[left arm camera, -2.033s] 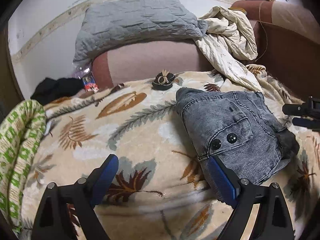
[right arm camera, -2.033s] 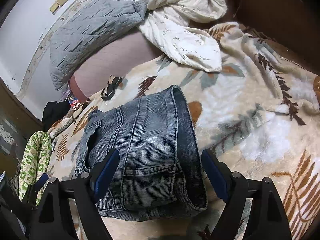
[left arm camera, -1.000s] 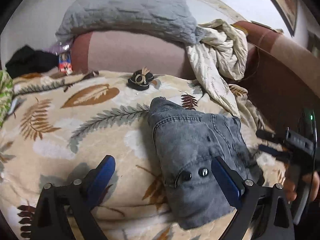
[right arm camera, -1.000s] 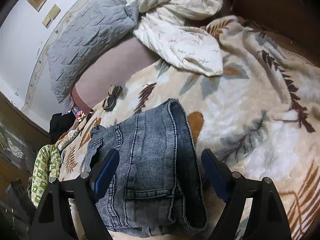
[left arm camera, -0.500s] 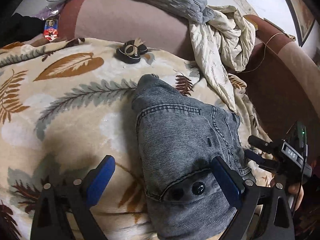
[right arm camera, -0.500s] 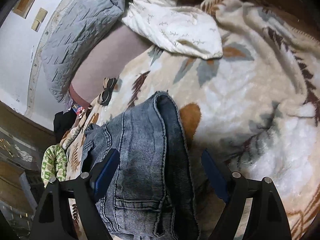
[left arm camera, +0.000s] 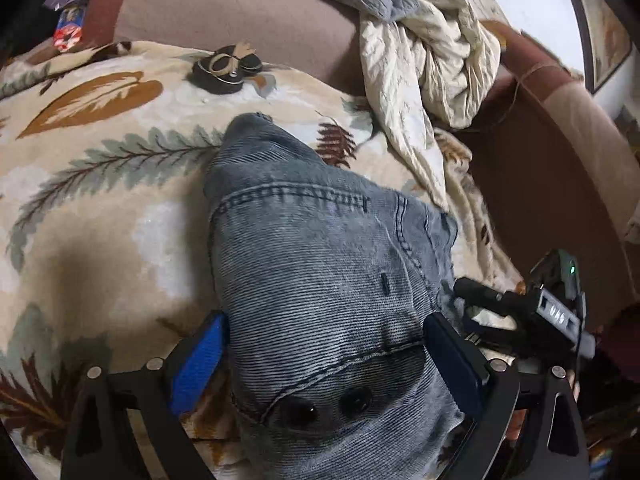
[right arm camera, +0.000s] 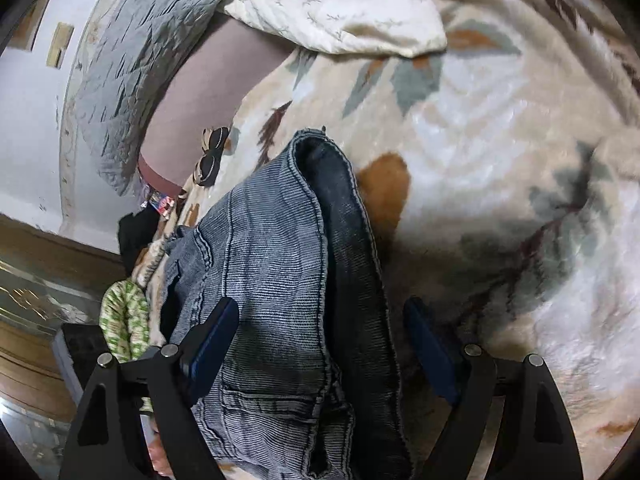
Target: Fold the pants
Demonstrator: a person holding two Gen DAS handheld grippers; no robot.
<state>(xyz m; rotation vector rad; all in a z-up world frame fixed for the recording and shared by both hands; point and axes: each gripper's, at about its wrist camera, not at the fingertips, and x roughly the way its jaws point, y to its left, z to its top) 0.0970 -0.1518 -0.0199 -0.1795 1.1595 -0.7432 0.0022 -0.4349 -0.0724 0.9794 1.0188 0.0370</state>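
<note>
Left wrist view: left gripper and right gripper are both gaping wide, straddling the folded pants low-centre, gripping nothing, likely readying another fold.

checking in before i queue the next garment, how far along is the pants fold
Mostly folded: the jeans lie as a compact, layered bundle on the leaf-print blanket, hem edge stacked on top in the right wrist view. In hand: the left gripper and right gripper both straddle the bundle with jaws open, neither clamped. Left: perhaps a final tidy or one more fold; I can't tell which.
</note>
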